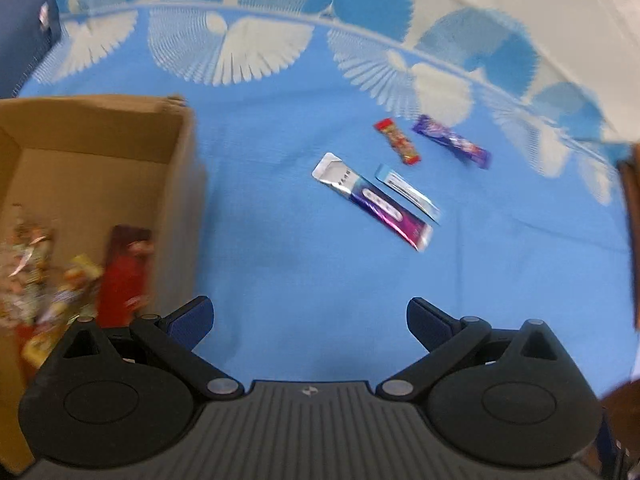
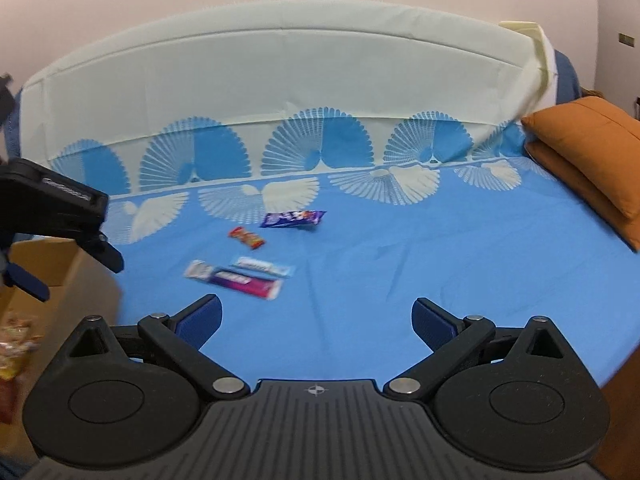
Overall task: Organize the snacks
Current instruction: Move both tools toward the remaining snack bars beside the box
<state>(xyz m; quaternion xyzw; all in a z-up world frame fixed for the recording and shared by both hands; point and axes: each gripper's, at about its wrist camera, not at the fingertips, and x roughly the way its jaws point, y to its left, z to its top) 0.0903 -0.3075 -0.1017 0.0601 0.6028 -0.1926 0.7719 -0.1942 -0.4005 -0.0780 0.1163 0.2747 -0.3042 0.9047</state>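
Note:
Several snack packets lie on the blue bedsheet: a long purple and silver bar [image 1: 372, 201] [image 2: 234, 279], a thin pale blue stick [image 1: 408, 193] [image 2: 264, 266], a small red packet [image 1: 398, 141] [image 2: 247, 238] and a purple wrapper [image 1: 452, 142] [image 2: 293, 219]. A cardboard box [image 1: 176, 184] [image 2: 52, 264] at the left holds a red pack [image 1: 124, 276] and blurred wrappers. My left gripper [image 1: 310, 322] is open and empty beside the box's right wall. My right gripper [image 2: 316, 322] is open and empty, short of the packets. In the right wrist view the left gripper [image 2: 64, 252] hangs over the box.
An orange pillow [image 2: 592, 160] lies at the bed's right side. A cream sheet [image 2: 280, 76] with blue fan patterns covers the far part of the bed. Part of a person [image 1: 624, 412] shows at the left wrist view's right edge.

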